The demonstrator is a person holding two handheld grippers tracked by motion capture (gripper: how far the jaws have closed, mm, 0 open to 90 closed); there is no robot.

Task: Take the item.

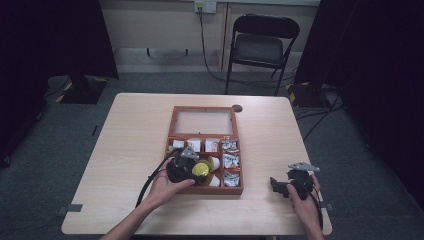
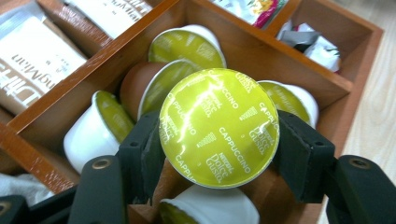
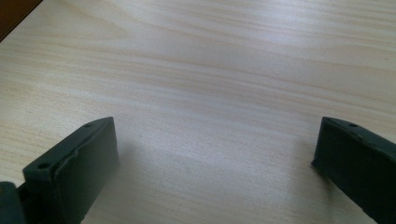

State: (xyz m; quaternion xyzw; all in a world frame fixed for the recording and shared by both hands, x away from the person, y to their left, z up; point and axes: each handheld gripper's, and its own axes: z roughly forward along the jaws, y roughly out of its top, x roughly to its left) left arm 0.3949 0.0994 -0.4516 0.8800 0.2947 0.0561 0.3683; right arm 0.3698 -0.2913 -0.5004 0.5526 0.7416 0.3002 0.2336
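Over the wooden box's (image 1: 172, 131) front-left compartment, the left tongs (image 2: 219, 140) are gripping a green-lidded capsule (image 2: 218, 127) above its neighbours; right tongs (image 3: 215, 163) are idling open over the counter (image 3: 210, 70). Next, probably lifting it clear.

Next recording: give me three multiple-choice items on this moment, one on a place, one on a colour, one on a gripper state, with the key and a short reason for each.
1. Where is the right gripper?
A. Inside the wooden box
B. Over bare table, right of the box
C. On the folding chair

2. What colour is the foil top of the held capsule?
A. Yellow-green
B. Red
C. Silver

3. How does the left gripper stand?
A. Open over the table
B. Shut on nothing
C. Shut on a capsule

Key:
1 B: its view looks along its jaws at bare table, and the high view puts it right of the wooden box.
2 A: the lid printed CAPPUCCINO is yellow-green.
3 C: both jaws press the capsule's sides above the capsule compartment.
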